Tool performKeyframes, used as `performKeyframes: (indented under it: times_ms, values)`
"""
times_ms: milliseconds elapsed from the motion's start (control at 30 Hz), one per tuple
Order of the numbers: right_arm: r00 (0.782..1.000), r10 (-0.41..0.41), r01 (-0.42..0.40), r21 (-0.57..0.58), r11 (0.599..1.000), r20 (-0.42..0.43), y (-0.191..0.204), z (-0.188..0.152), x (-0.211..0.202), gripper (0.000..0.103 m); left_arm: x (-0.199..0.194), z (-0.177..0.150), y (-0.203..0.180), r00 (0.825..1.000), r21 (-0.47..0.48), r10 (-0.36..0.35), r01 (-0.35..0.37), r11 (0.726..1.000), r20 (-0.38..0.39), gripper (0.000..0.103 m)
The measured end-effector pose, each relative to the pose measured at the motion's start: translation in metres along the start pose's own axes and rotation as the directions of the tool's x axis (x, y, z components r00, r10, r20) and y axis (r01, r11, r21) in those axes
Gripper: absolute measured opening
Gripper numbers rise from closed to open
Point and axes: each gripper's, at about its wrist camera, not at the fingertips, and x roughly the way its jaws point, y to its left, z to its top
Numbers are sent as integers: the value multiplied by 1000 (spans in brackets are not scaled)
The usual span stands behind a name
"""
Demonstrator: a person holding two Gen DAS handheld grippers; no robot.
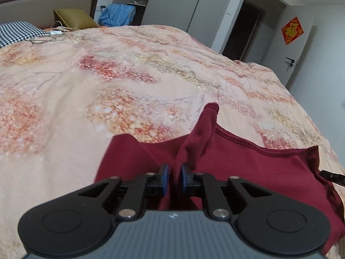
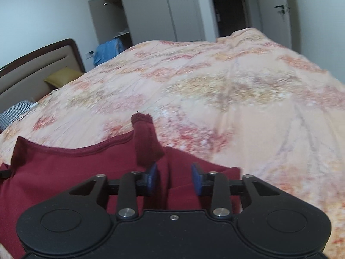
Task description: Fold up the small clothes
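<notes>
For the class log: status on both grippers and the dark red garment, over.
Left gripper narrow, strap fold between pads, grip unclear. Right gripper open, nothing pinched. Dark red cotton vest on floral peach bedspread, straps bunched upright. Nothing obstructing.

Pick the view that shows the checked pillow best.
The left wrist view. There the checked pillow lies at the upper left by the headboard, its black-and-white pattern sharp, though the frame edge cuts it off. The right wrist view shows only a small, blurred patch of it at the left edge.
</notes>
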Motion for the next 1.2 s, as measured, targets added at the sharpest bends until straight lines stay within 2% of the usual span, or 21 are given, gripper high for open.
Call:
performKeyframes:
  times_ms: [33, 100, 167, 233, 300, 367, 433, 533, 800, 900, 933, 967, 1067, 1200]
  values:
    - [1000, -11, 11, -4, 1000, 6, -1, 0, -3, 46, -2, 1, -1, 1000, 4, 14, -14, 1000, 7, 30]
    - [999, -39, 39, -18, 999, 18, -2, 0, -10, 53, -7, 3, -5, 999, 13, 47, -47, 999, 19, 37]
    - [998, -49, 50, -42, 998, 28, -1, -2, -20, 70, -12, 3, -10, 997, 32, 65, -66, 997, 36, 40]
    - [998, -46, 50, -83, 995, 47, 3, -5, -31, 82, -18, 2, -17, 995, 57, 81, -84, 995, 54, 57]
    - [998, -31, 39, -137, 990, 62, 9, -10, -41, 91, -24, -1, -22, 994, 76, 80, -86, 993, 73, 70]
    - [998, -26, 37, -195, 980, 61, 16, -15, -44, 98, -25, -4, -28, 994, 100, 71, -79, 992, 79, 74]
    - [999, -30, 39, -243, 969, 44, 23, -20, -38, 98, -20, -7, -33, 995, 124, 82, -89, 988, 64, 76]
    - [999, -27, 32, -253, 967, 23, 29, -21, -23, 99, -8, -7, -37, 992, 140, 118, -123, 982, 47, 76]
    - [995, -94, 99, -271, 957, 32, 31, 2, 28, 99, 25, 21, -20, 974, 88, 216, -221, 971, 71, 76]
    - [989, -137, 144, -243, 959, 45, 20, 7, 37, 99, 36, 19, -11, 967, 96, 245, -250, 963, 62, 73]
    - [989, -140, 146, -227, 963, 43, 15, 7, 38, 99, 39, 16, -7, 963, 101, 263, -267, 958, 59, 65]
    - [990, -135, 140, -209, 968, 40, 11, 6, 37, 99, 43, 13, -3, 961, 109, 273, -277, 955, 53, 64]
    - [991, -116, 126, -197, 972, 61, 5, 0, 22, 99, 37, 5, 5, 971, 110, 224, -232, 966, 86, 66]
    - [994, -66, 84, -218, 972, 91, 6, -14, -13, 102, 13, 6, 6, 978, 68, 155, -165, 984, 141, 86]
